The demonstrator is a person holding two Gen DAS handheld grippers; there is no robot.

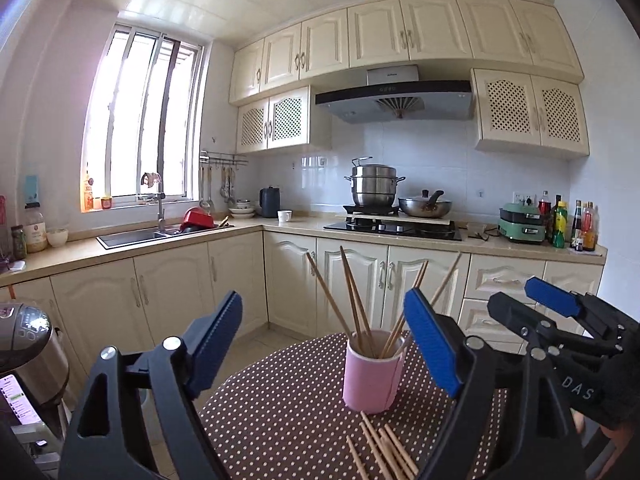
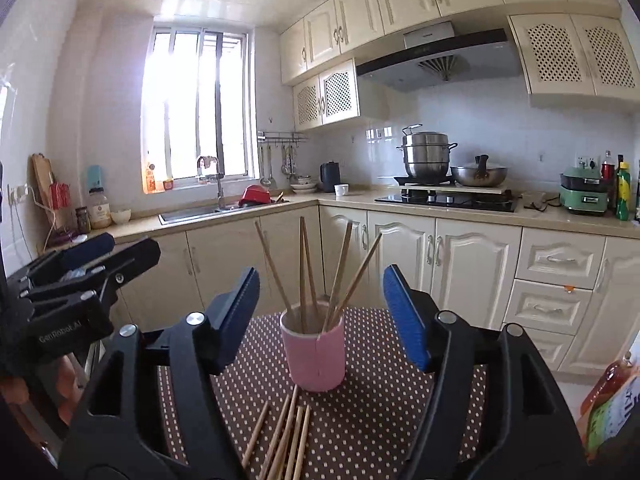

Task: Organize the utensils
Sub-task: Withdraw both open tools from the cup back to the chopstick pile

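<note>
A pink cup stands upright on the brown dotted table and holds several wooden chopsticks that fan outward. More loose chopsticks lie flat on the cloth just in front of the cup. My left gripper is open, its blue pads either side of the cup and short of it, with nothing between them. My right gripper is open too, framing the cup from nearer, and holds nothing. Each gripper shows at the edge of the other's view.
A rice cooker and a lit phone sit left of the table. A labelled bottle stands at the right. Beyond the table's far edge are floor and cream cabinets under a counter with a sink and a stove.
</note>
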